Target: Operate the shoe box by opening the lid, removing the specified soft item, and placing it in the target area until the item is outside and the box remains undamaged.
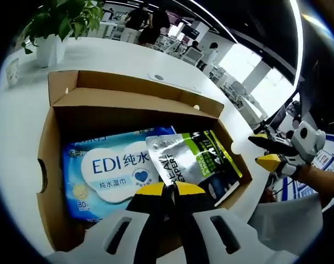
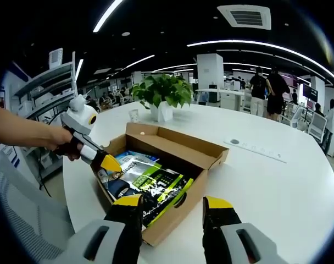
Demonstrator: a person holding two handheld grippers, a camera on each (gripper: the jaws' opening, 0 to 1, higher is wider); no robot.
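Open brown cardboard shoe box (image 2: pixel 172 165) on the round white table (image 2: pixel 277 181), lid folded back.
Inside lie a blue soft pack of wet wipes (image 1: pixel 109 170) and a silver-green foil pouch (image 1: pixel 194 159). The left gripper (image 1: pixel 165 190), jaws together, hovers over the wipes; the right gripper (image 2: pixel 172 204), jaws apart, sits at the box's near wall.

The left gripper (image 1: pixel 165 190) had its yellow-tipped jaws pressed together, pointing down and forward. The right gripper (image 2: pixel 172 206) stood across from it with jaws spread wide apart. A bare forearm (image 2: pixel 21 131) reached in behind the left gripper, its hand (image 2: pixel 65 144) wrapped round the grip.
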